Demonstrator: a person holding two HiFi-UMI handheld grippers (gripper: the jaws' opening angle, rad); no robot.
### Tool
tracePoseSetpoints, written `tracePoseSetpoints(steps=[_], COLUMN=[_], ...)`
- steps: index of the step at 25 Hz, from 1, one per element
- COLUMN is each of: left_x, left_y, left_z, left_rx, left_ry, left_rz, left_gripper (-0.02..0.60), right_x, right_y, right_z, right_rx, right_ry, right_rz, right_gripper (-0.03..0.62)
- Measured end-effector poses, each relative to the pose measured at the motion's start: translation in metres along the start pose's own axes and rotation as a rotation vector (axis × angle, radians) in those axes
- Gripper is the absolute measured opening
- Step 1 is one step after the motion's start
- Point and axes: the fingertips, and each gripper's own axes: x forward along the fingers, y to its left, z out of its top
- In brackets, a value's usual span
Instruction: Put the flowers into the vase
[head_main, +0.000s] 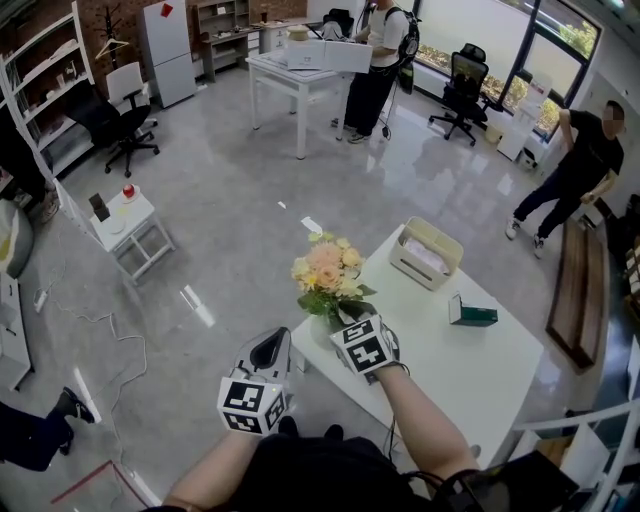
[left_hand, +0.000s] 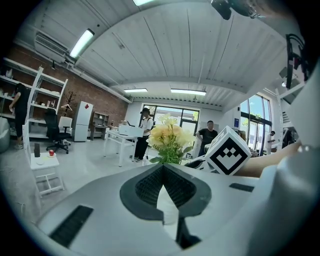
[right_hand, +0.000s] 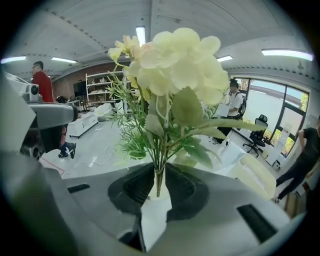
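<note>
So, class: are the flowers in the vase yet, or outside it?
In. In the right gripper view the flowers stand with stems down in the white vase, between the jaws of the open right claw.

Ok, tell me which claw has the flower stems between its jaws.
The right claw: the stems of the flowers rise through its open gap. The left claw is clear of them, jaws together with nothing between.

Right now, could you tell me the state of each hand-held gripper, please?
Left hand-held gripper: closed, empty.
Right hand-held gripper: open around stems of the pale yellow flower bunch.
</note>
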Motion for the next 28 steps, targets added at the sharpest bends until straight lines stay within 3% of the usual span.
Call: tracePoseSetpoints(steps=[28], left_x=[0.003], left_y=[-0.008], left_z=[0.009], left_rx=[0.006], left_ry=[-0.016], left_rz=[-0.020], left_gripper=[0.003], right_x=[-0.008], right_y=[0.002], right_z=[-0.012], right_rx=[0.062], right_ry=[0.128], right_rz=[0.124], right_gripper=[0.090])
